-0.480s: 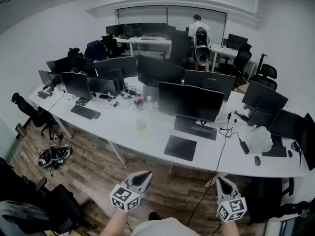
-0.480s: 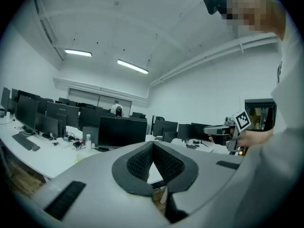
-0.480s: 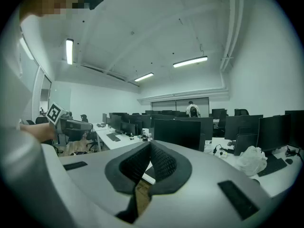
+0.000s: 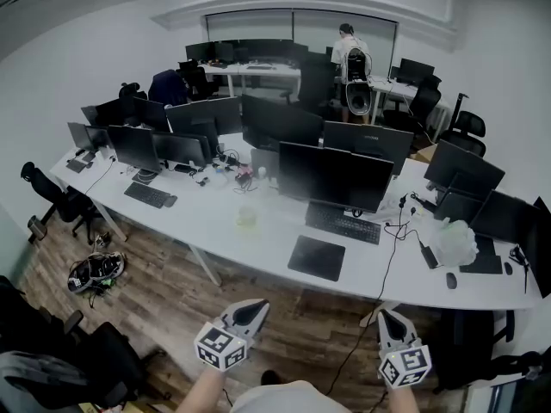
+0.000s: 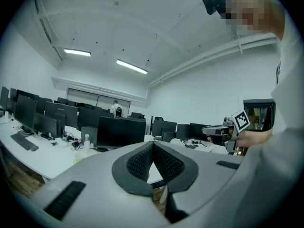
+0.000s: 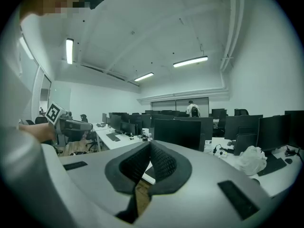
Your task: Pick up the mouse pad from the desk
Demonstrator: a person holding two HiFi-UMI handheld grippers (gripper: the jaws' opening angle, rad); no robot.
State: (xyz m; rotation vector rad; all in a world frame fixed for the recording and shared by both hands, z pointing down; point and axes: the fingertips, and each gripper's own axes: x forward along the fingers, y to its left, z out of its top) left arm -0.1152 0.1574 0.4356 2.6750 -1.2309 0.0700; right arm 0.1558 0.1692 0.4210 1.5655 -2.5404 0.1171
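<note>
Two claws were in play, and we held both well short of the bench (image 4: 207,220). The left claw (image 4: 251,308) and the right claw (image 4: 387,317) each had their jaws pressed together on nothing. The one mouse pad (image 4: 316,258) lay flat on the bench near its front edge, just in front of the right keyboard (image 4: 342,223). We counted two keyboards, with the left keyboard (image 4: 146,196) well apart. One person (image 4: 349,50) stood at the back.

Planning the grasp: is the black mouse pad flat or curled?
Flat: the black rectangular mouse pad lies spread on the white desk.
</note>
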